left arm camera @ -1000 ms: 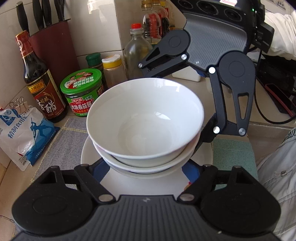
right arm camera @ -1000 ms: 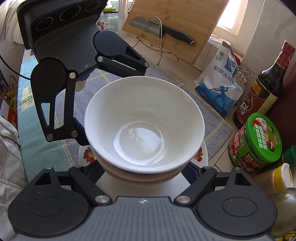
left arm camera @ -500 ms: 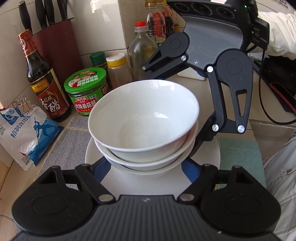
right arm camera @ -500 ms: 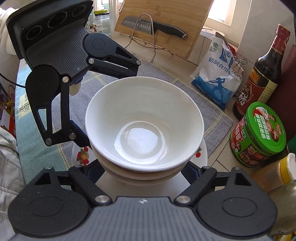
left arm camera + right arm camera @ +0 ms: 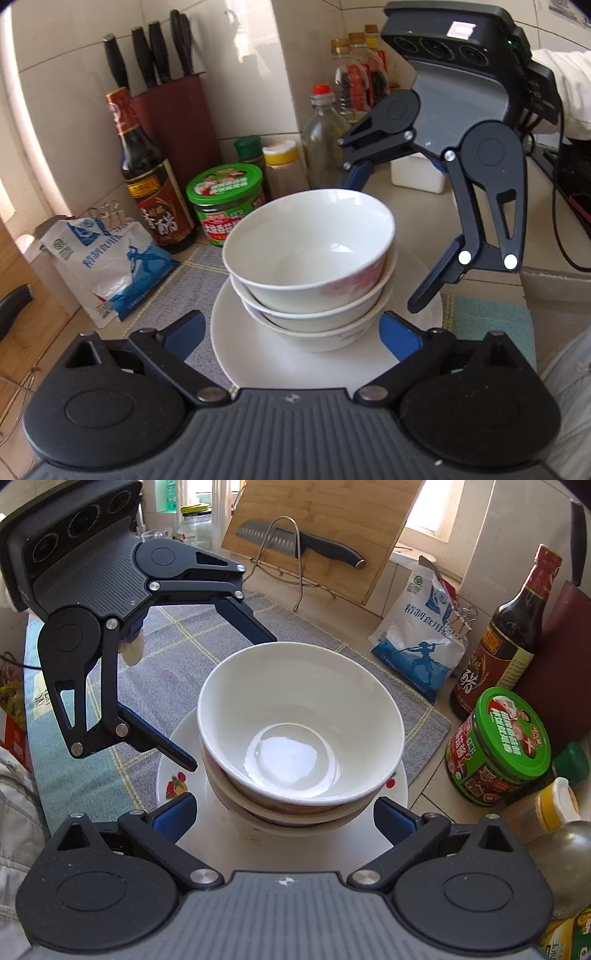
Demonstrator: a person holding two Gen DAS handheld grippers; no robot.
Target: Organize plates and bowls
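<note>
The left hand-held gripper (image 5: 291, 334) has just been opening, and its blue pads now stand wide at the bottom of its own view, either side of the bowl stack (image 5: 310, 258) without pressing on it. The right hand-held gripper (image 5: 282, 814) has likewise just spread its jaws, and they flank the same stack with clear gaps. The three nested bowls sit in the middle of both frames on a white plate (image 5: 177, 768), which rests on a grey checked mat (image 5: 177, 653) on the counter (image 5: 417, 206).

The stack looks set down and released, so the step in hand is drawing away. To do it well, each hand-held gripper should back straight out along its own line with jaws kept wide, so no pad catches a rim and tips the leaning top bowl (image 5: 308, 242). The green-lidded jar (image 5: 498, 746) and bottles stand close at the right of the right-wrist view, leaving little room for sideways swings.
</note>
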